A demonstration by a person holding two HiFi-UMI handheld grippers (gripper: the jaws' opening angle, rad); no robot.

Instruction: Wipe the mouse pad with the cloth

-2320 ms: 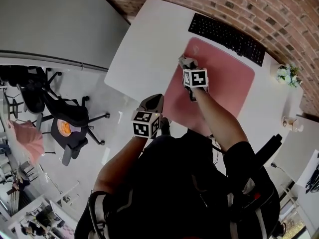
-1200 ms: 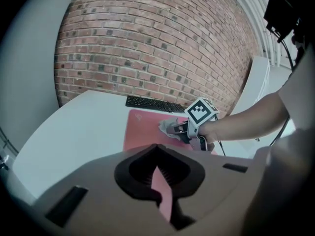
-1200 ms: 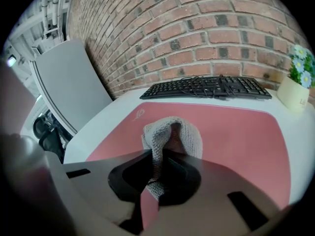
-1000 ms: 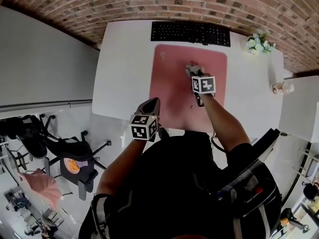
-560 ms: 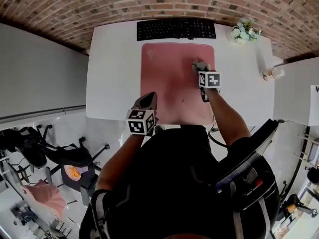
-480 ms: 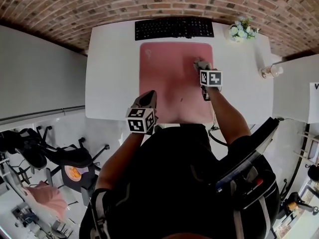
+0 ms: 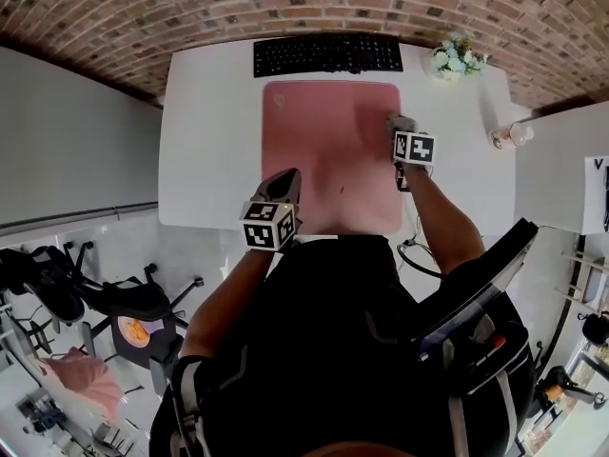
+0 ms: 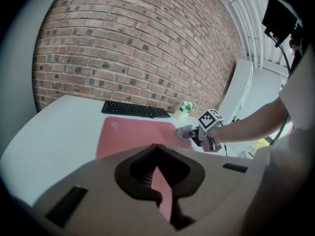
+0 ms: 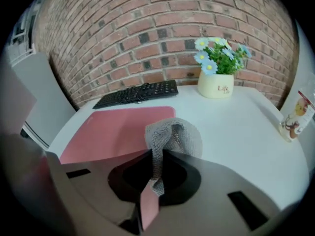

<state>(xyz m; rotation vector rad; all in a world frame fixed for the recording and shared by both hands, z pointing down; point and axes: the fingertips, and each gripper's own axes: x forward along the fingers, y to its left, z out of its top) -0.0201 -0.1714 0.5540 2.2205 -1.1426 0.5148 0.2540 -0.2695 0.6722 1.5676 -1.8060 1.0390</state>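
White counter [image 7: 209,141] below brick wall [image 7: 533,27]. Pink pad [image 7: 324,150] mid-counter, keyboard [image 7: 326,54] along far edge. Right gripper [image 9: 155,168] clamping grey cloth [image 9: 172,134] at pad's right edge. Left gripper [image 8: 156,168] closed, empty, over near edge.

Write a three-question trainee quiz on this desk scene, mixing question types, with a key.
1. True or false: the left gripper holds the grey mesh cloth.
2. The cloth is clamped in the jaws of the right gripper. At which edge of the pink rectangular mouse pad does it rest, seen from the head view? A: left edge. B: right edge. C: the edge nearest the person.
3. Fill in: beyond the mouse pad's far edge lies a black ____.

Key: 1 false; 2 B; 3 keyboard.
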